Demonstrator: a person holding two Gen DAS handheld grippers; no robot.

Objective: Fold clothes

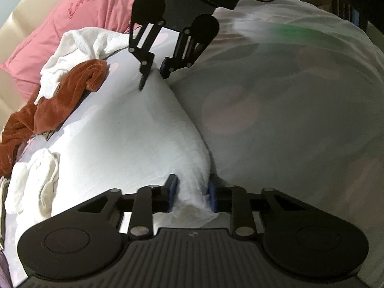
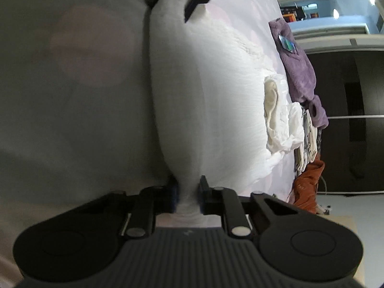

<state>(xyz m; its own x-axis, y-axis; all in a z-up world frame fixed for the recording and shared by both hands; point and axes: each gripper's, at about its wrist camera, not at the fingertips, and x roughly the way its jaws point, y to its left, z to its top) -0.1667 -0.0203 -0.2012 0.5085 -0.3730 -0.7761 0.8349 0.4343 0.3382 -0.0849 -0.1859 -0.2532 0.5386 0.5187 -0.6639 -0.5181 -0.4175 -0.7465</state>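
A white garment (image 1: 134, 139) is stretched between my two grippers above the bed. My left gripper (image 1: 190, 195) is shut on one end of it, the cloth bunched between the blue pads. My right gripper (image 1: 153, 74) shows at the far end in the left wrist view, shut on the other end. In the right wrist view the right gripper (image 2: 188, 193) pinches the same white garment (image 2: 206, 100), and the left gripper (image 2: 172, 4) shows at the top edge. Part of the cloth hangs folded over, in shadow on one side.
A rust-brown garment (image 1: 60, 100) and crumpled white clothes (image 1: 79, 45) lie on the bed by a pink pillow (image 1: 72, 16). More white cloth (image 1: 36, 184) lies at the left. A purple fleece (image 2: 297, 69), folded clothes (image 2: 307, 141) and an orange garment (image 2: 309, 182) line the bed edge.
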